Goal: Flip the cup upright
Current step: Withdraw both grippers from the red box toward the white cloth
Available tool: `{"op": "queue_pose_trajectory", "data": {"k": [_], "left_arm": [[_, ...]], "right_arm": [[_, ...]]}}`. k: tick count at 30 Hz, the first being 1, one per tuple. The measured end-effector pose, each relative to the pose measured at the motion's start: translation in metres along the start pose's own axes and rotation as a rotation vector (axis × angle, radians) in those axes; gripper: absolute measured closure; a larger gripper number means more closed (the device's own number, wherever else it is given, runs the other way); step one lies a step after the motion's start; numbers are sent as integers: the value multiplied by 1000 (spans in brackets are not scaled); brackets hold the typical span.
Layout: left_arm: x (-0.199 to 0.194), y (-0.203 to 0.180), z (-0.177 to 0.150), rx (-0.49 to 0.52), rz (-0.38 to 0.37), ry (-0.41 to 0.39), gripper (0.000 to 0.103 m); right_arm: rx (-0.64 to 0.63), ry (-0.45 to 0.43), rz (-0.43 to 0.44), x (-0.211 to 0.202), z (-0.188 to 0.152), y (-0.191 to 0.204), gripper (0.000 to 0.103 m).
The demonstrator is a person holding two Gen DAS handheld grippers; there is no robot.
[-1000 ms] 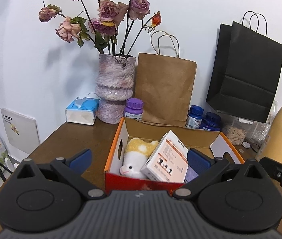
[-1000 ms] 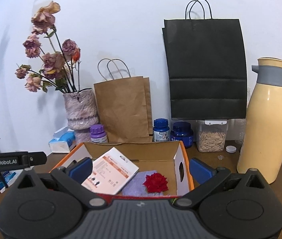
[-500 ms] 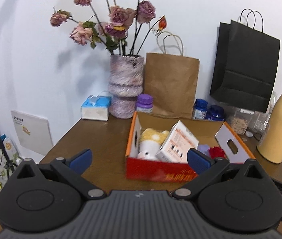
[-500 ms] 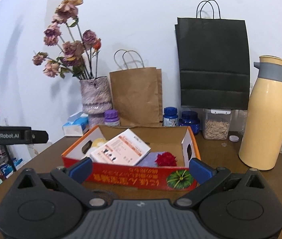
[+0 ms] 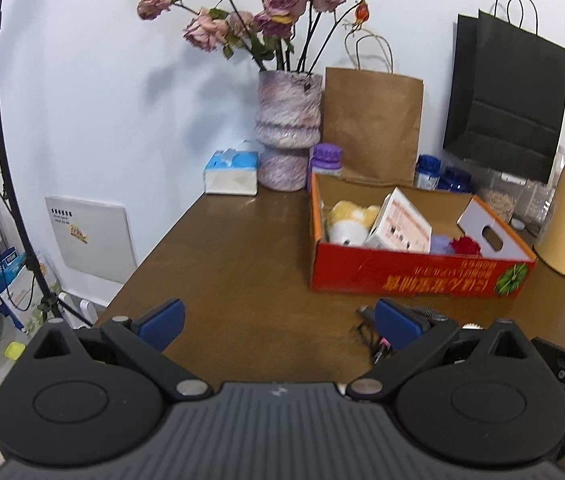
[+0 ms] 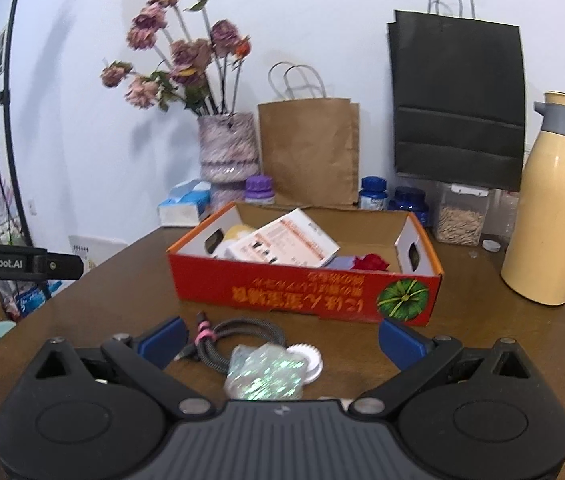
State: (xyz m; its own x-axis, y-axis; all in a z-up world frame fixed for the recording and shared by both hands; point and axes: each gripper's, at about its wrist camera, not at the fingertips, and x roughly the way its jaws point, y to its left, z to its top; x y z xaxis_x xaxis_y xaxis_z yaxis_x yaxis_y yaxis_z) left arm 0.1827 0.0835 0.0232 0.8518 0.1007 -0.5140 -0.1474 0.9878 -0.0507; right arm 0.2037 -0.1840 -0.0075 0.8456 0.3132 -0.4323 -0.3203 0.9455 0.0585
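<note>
Iridescent faceted clear plastic cup (image 6: 264, 376) is lying on brown wooden desk (image 6: 482, 320), between wide-open right gripper (image 6: 281, 340) fingers; looks light, slippery, crushable; grip mid-body sidewalls. Left gripper (image 5: 278, 322) hovering wide, empty. Braided cable (image 6: 234, 338) touching cup.

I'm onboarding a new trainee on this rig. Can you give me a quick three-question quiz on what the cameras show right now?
1. True or false: the right claw is shut on the iridescent cup.
2. What lies coiled just left of the cup? A) a braided cable B) a towel C) a spoon
3. Fill in: the red flower lies inside the ___.

Key: 1 false: the claw is open, with the cup ungripped between its fingers. 2 A. 3 red box.
</note>
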Motion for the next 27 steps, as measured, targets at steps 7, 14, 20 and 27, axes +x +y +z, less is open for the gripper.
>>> {"op": "queue_pose_trajectory", "data": {"k": [7,14,20,27], "left_arm": [[-3,23,-20,3,-12,33,0],[-6,50,-39,-14,-11,59,0],[-10,73,-51,-29,-27,67,0],[-15,84,-58,-14,-29,63,0]], "right_arm": [[-37,47,34,2,-13,29,0],[-87,107,84,14,-24,62,0],[-108,161,125,27,-33,85,0],[-106,224,182,47,-42,109,0]]}}
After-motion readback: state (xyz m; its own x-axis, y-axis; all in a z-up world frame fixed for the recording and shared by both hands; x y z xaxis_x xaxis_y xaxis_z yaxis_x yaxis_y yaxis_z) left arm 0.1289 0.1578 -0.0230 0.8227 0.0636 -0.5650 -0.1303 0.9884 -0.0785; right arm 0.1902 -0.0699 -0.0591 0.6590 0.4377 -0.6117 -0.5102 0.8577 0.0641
